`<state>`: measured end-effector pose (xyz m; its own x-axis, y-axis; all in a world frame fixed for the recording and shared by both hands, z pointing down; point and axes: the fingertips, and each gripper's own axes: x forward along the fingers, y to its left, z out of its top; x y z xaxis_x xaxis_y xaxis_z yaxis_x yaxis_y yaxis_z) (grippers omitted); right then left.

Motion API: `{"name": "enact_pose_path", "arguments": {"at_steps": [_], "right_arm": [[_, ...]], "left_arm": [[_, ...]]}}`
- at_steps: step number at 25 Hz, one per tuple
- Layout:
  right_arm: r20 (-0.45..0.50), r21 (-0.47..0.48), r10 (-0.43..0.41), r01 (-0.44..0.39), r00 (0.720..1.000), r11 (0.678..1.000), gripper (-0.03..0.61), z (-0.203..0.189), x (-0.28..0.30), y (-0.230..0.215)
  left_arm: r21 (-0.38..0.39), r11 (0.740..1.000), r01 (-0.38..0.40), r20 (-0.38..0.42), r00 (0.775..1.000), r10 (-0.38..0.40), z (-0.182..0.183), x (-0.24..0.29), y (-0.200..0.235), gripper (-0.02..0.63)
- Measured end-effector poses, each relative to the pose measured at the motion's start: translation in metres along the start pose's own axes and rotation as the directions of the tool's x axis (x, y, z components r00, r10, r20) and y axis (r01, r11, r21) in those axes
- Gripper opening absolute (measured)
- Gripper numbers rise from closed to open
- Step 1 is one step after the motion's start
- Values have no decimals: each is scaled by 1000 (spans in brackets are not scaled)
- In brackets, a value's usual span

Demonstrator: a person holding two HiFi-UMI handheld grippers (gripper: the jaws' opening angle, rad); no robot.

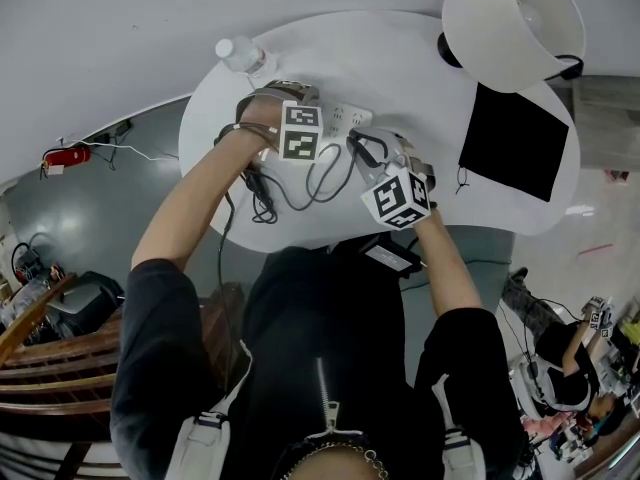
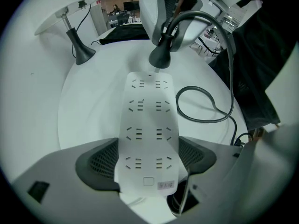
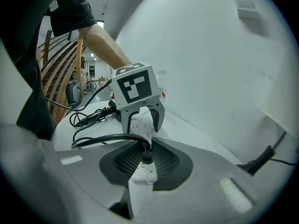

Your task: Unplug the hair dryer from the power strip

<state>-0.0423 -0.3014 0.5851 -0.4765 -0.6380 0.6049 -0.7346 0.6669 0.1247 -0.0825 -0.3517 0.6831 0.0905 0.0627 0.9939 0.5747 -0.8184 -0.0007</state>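
Note:
A white power strip point(image 2: 148, 115) lies on the round white table point(image 1: 420, 78). My left gripper point(image 2: 147, 160) points straight down and is shut on the strip's near end, a pad against each long edge. A black plug point(image 2: 159, 59) stands in a socket at the strip's far end, its black cable point(image 2: 208, 113) looping off to the right. My right gripper point(image 3: 146, 160) is shut on that plug point(image 3: 146, 157), with the strip point(image 3: 140, 122) running away from it to the left gripper point(image 3: 138, 116). I cannot tell how deep the prongs sit.
A lamp with a white shade point(image 1: 515, 18) and a black mat point(image 1: 515, 143) stand at the table's right. A water bottle point(image 1: 240, 53) is at the far left edge. Coiled black cable point(image 1: 265, 203) lies by the near left edge, a black box point(image 1: 390, 256) by the person's chest.

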Motion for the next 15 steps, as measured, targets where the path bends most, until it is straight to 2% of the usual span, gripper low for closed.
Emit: {"name": "enact_pose_path", "arguments": {"at_steps": [8,11,15], "right_arm": [[6,-8,-17,17,1000,1000,55,3,-8,0],[9,-12,-30,30,1000,999,55,8,-10,-2],[18,-21,-56,56,998,998,55,15,-19,-3]], "left_arm": [[-24,999,-41,42,998,42,0,-19,-7,383],[-82,994,-73,92,993,80,3,-35,-5,383],[-165,978,-130,170,973,158,11,-62,-4,383]]}}
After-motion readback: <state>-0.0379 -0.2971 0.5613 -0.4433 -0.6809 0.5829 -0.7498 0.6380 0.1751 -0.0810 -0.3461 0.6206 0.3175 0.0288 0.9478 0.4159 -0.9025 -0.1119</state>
